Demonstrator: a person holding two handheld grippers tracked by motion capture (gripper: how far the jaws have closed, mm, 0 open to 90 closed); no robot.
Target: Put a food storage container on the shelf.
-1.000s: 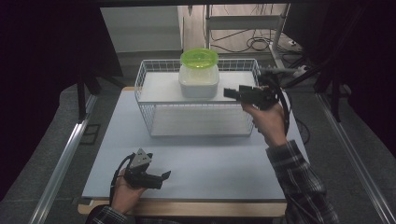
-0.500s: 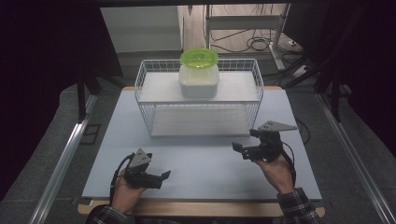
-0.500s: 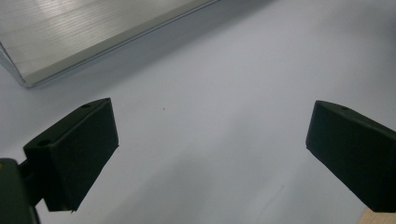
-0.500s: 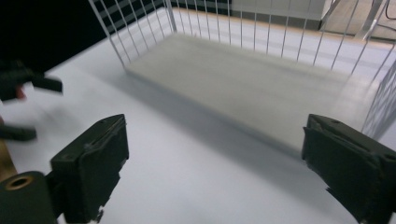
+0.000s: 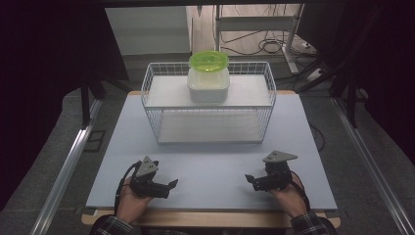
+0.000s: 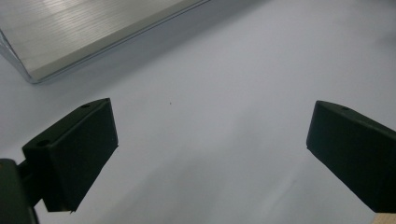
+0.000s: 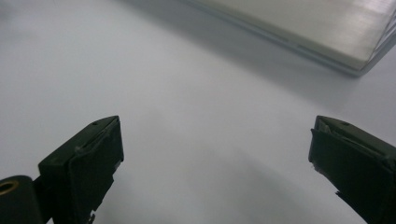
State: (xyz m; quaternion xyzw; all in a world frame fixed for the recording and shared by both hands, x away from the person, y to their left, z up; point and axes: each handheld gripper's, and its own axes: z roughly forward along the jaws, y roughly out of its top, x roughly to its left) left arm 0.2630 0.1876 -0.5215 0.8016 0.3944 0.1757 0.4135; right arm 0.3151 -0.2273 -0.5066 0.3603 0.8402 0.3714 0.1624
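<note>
A white, squarish container (image 5: 208, 84) with a bright green round lid (image 5: 209, 60) stands upright on the upper shelf of a white wire basket rack (image 5: 151, 105), near the middle of that shelf and toward its back edge. The rack sits at the far half of the pale counter (image 5: 210, 161), with its long axis running left to right across the person's view. Both grippers rest low at the near edge of the counter, well apart from the rack and from each other. The left gripper (image 5: 169, 185) lies at the near left, pointing inward toward the right; the right gripper (image 5: 249, 179) lies at the near right, pointing inward toward the left. The container lies forward of both and about midway between them, so neither hand is clearly nearer. In the left gripper view, the left gripper (image 6: 210, 154) has its jaws spread wide over bare counter, gripping nothing, with a corner of the rack's base at the upper left. In the right gripper view, the right gripper (image 7: 215, 163) likewise has its jaws wide and empty, with the rack's base cut off at the upper right. The container's contents cannot be made out, and the rack's wire partly screens its lower body.
</note>
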